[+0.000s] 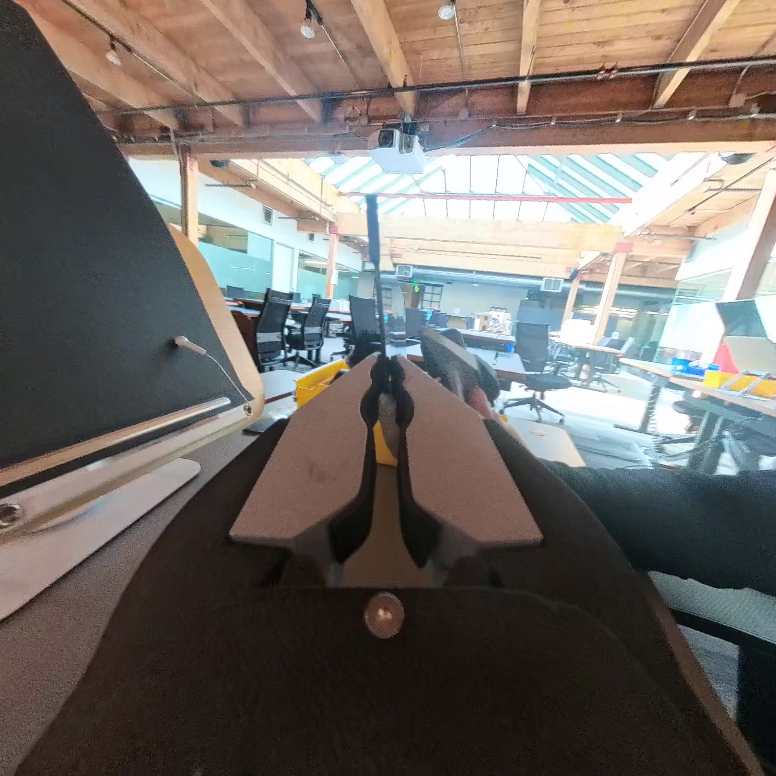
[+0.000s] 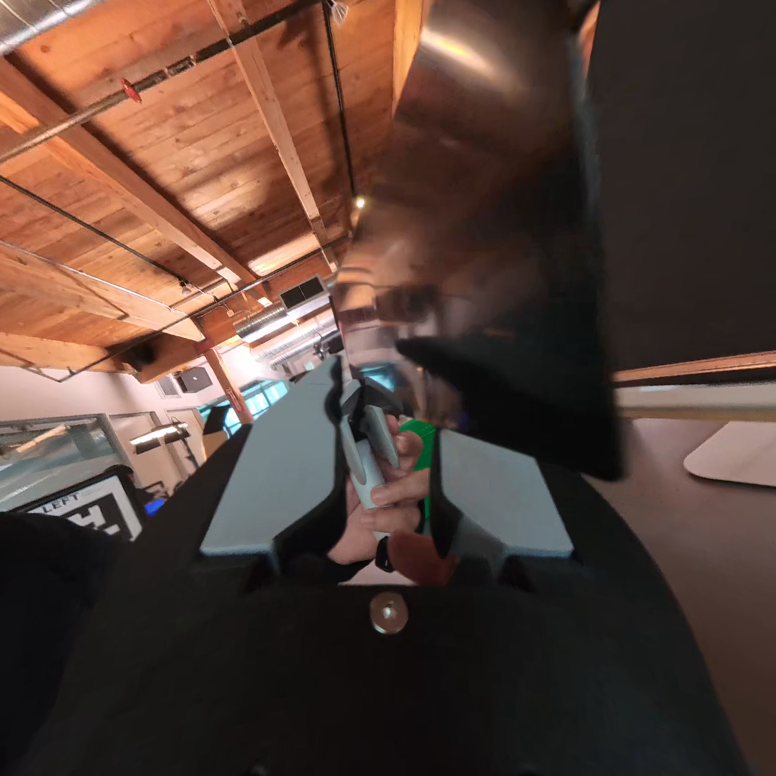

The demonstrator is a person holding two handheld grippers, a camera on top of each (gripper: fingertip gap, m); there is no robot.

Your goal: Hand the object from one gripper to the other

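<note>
The left hand-held gripper is clamped on a thin black rod-like object, perhaps a brush, standing upright from its fingertips. The right hand-held gripper is spread apart and empty, framing a hand that grips a grey handle.

We are in a large open-plan office. Rows of desks with black swivel chairs fill the far floor, glass-walled rooms line the left side, and a skylight opens in the bare wooden ceiling beams. A computer monitor stands near us on the left.
</note>
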